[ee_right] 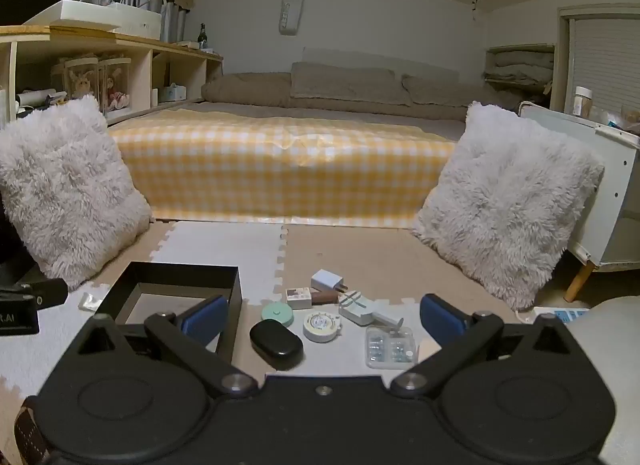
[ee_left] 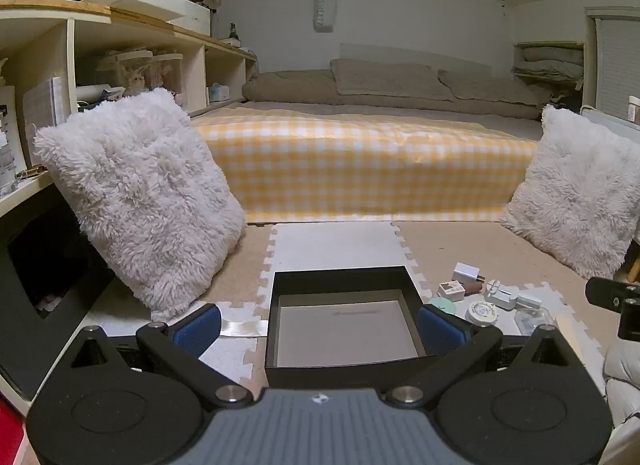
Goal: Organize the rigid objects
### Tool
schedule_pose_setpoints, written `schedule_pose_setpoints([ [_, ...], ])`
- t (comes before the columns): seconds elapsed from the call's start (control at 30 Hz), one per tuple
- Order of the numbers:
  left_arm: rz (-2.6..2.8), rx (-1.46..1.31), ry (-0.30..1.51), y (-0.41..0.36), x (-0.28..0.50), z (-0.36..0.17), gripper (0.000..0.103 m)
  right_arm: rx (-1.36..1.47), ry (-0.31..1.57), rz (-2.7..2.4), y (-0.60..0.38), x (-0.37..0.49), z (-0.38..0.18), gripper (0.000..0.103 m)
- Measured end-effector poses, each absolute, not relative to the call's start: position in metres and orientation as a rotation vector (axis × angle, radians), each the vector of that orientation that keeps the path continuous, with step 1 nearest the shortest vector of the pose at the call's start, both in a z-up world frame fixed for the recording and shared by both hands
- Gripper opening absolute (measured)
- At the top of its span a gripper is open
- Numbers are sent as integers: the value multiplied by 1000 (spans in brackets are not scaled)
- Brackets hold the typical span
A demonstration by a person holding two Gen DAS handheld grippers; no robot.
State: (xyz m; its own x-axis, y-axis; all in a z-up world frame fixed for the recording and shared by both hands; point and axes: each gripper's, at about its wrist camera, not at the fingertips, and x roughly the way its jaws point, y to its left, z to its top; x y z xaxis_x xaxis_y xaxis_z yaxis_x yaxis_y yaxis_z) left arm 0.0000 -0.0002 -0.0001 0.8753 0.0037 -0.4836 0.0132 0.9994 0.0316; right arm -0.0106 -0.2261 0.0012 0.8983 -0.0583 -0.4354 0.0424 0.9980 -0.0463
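Both tools spread, holding nothing: left tool [ee_left: 320, 327] over black box [ee_left: 344, 375]; right tool [ee_right: 324, 315] near charger [ee_right: 327, 280]. Labels unreadable.

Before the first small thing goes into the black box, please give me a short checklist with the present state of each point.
1. Black box has nothing inside: ok.
2. Left tool open: ok.
3. Right tool open, holding nothing: ok.
4. Small things on the mat, in view: black case, round tape measure, white charger: ok.
5. Things apart enough for a clean grip: not ok, several touch.
6. Box steadied by left tool: cannot tell.
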Motion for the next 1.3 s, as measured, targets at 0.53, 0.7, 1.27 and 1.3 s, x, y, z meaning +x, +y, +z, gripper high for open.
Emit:
schedule_pose_setpoints([
  [0.53,1,31,507,0,0,0,103,-40,460,-53,-225,-11,1,103],
  [0.7,-3,32,507,0,0,0,103,-39,462,-52,-225,-11,1,103],
  [1.27,-4,31,508,0,0,0,103,-37,466,-52,-225,-11,0,103],
  [1.3,-4,32,508,0,0,0,103,-37,466,-52,-225,-11,0,103],
])
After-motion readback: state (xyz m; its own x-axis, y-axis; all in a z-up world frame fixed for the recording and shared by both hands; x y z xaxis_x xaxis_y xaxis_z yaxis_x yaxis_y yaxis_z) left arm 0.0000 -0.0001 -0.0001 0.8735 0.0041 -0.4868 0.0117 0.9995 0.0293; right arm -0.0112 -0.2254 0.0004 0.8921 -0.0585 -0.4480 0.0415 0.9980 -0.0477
